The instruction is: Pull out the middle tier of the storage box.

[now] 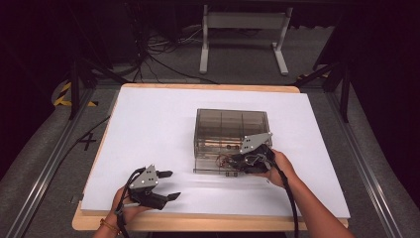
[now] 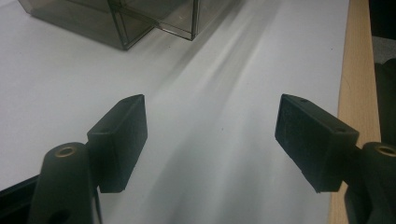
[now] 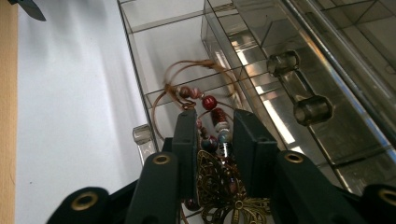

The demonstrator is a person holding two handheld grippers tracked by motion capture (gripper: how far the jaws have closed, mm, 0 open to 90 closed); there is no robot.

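Observation:
A smoky clear drawer box (image 1: 232,130) stands mid-table, and its lowest drawer (image 3: 159,51), split into compartments, is pulled out toward me. Over that drawer my right gripper (image 3: 212,126) is shut on a beaded necklace (image 3: 209,102): red and grey beads on a brown cord, with a brass filigree pendant (image 3: 224,193) hanging below the jaws. From above, the right gripper (image 1: 247,161) sits at the box's front right corner. My left gripper (image 1: 172,185) rests near the front left of the table. In its own view the left gripper (image 2: 210,135) is open over bare white surface.
The white table top (image 1: 163,129) has a wooden rim (image 2: 357,60) close to the left gripper. Round clear knobs (image 3: 313,109) stick out from the upper drawers beside the necklace. A corner of the box (image 2: 116,23) lies ahead of the left gripper. Cables and a metal stand (image 1: 242,34) are behind the table.

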